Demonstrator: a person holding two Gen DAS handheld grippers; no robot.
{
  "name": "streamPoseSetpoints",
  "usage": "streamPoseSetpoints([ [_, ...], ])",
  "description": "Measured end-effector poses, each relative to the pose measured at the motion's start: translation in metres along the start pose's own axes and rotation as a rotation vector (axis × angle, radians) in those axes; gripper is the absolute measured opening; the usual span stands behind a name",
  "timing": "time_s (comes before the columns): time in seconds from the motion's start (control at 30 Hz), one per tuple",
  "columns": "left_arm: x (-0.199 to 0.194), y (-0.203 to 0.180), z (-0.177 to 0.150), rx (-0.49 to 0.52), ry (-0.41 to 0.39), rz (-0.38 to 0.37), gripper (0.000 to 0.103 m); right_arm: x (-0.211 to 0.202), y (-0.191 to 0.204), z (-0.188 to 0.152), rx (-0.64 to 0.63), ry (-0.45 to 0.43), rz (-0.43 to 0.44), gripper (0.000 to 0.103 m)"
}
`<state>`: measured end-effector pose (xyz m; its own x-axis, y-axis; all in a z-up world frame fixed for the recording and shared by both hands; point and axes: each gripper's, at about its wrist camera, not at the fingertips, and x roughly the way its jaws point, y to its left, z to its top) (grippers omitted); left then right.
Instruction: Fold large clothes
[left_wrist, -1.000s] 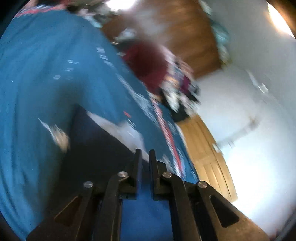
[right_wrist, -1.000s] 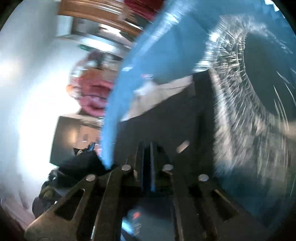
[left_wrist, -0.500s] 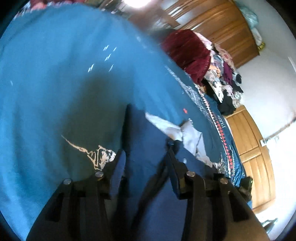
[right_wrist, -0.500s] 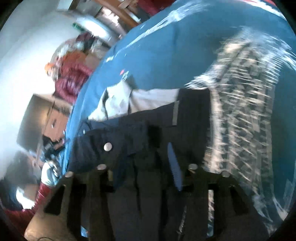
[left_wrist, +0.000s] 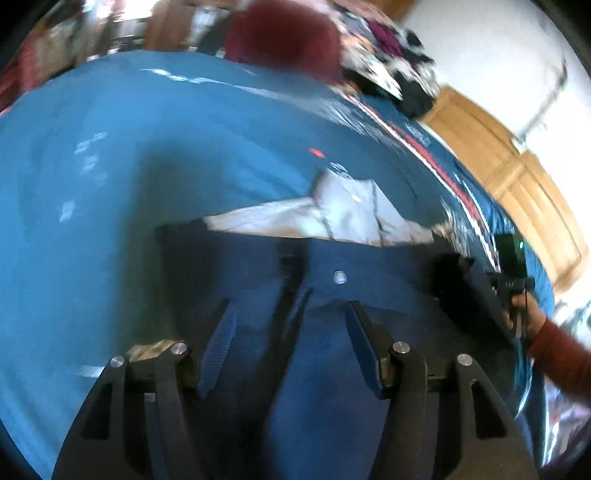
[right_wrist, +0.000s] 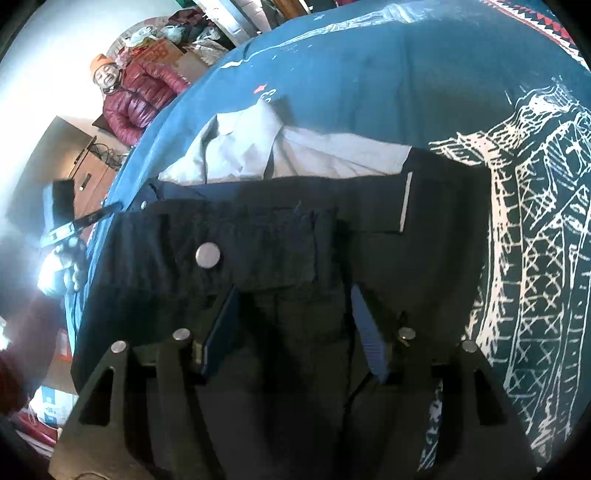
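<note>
Trousers (right_wrist: 280, 236), dark navy, lie flat on a blue bedspread (right_wrist: 369, 74), waistband turned toward 12 o'clock and the legs running back toward 6 o'clock under both tools; the long axis runs 12 to 6. A metal button (right_wrist: 208, 254) sits on the waistband, left of centre in the right wrist view. Pale grey pocket lining (right_wrist: 258, 155) spills out past the waistband toward 12 o'clock.

Left gripper (left_wrist: 290, 325) hovers over the fabric with its jaws spread wide, nothing between them. Right gripper (right_wrist: 293, 317) likewise stands released, jaws apart over the trouser seat.

White line-drawn tower pattern (right_wrist: 535, 221) covers the bedspread at 3 o'clock of the garment. A person in a red padded jacket (right_wrist: 136, 99) stands beyond the bed at 10 o'clock. In the left wrist view, a heap of clothes (left_wrist: 388, 62) lies at 1 o'clock, wooden cupboard doors (left_wrist: 517, 184) at 3 o'clock. That view is blurred.
</note>
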<state>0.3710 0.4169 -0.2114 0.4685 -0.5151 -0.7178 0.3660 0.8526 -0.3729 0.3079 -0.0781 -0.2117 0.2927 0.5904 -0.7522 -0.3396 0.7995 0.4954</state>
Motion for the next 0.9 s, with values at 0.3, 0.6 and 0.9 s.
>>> streamPoseSetpoints([
  [0.3,0.072,-0.017,0.009,0.084,0.155,0.016,0.051,-0.011,0.010,-0.001,-0.058,-0.033,-0.017,0.062],
  [0.6,0.065,-0.010,0.000,0.061,0.105,-0.042,0.024,0.005,0.001,0.018,-0.063,-0.018,0.006,0.064],
  [0.9,0.077,-0.022,0.002,0.095,0.110,-0.049,0.041,0.014,-0.006,0.026,-0.014,-0.004,0.082,0.009],
])
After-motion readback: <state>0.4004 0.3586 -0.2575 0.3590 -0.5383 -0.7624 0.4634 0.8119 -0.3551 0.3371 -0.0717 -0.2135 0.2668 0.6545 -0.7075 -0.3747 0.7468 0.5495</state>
